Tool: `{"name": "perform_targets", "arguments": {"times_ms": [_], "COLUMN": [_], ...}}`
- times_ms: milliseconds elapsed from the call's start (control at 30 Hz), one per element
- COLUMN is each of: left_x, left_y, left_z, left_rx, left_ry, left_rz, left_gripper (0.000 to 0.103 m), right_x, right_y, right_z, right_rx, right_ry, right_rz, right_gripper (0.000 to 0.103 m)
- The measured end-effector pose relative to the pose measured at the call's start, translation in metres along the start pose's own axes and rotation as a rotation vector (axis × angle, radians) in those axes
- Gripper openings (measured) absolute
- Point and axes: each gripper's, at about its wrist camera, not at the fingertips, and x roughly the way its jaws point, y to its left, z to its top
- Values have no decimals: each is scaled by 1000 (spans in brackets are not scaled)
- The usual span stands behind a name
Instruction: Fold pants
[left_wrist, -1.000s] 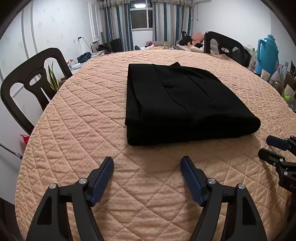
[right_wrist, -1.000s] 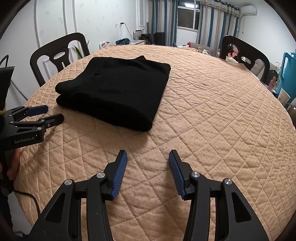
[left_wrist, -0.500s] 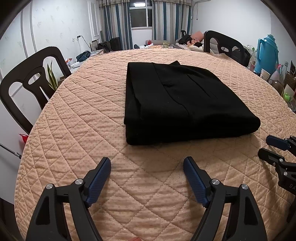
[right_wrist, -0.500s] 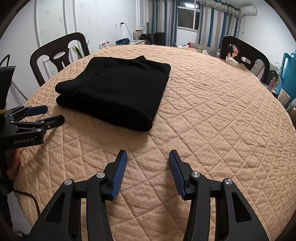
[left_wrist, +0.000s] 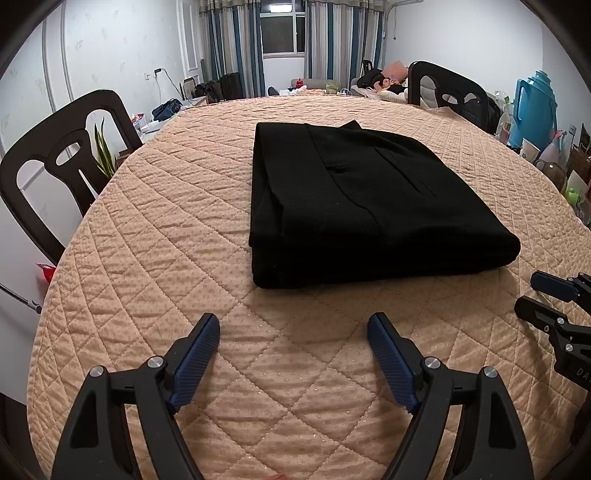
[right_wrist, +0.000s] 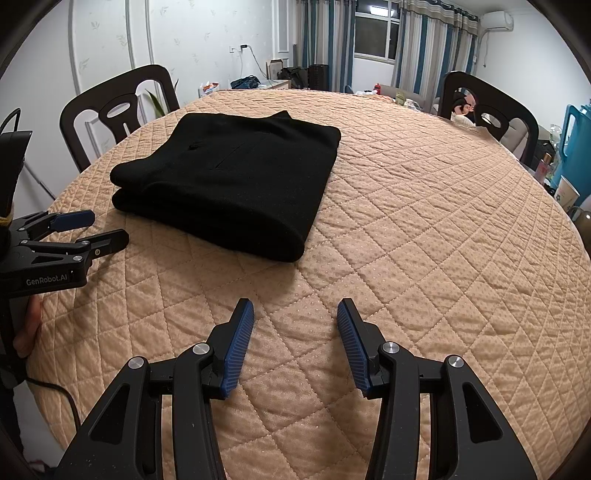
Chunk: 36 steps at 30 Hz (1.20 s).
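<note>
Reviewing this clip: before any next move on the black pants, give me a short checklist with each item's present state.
1. Black fabric pants folded into a compact rectangle: ok.
2. Pants lie wholly on the peach quilted table cover, away from its edge: ok.
3. Left gripper empty, jaws just opened wider: ok.
4. Right gripper open, nothing between its jaws: ok.
5. Both grippers clear of the pants: ok.
6. Hidden layers lie smooth inside the fold: cannot tell.

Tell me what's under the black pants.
The pants lie folded on the quilted cover, which shows all round them. Whatever lies directly beneath is hidden.
</note>
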Motion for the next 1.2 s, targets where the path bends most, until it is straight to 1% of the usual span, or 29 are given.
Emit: {"name": "perform_targets", "arguments": {"times_ms": [1200], "left_x": [1], "left_y": [6], "left_z": [-1], "left_rx": [-16], "left_ry": [9], "left_rz": [-5], "left_gripper": [89], "right_x": [0], "right_y": [0], "right_z": [0], "right_rx": [0], "right_ry": [0], "right_rz": [0], "right_gripper": [48]}}
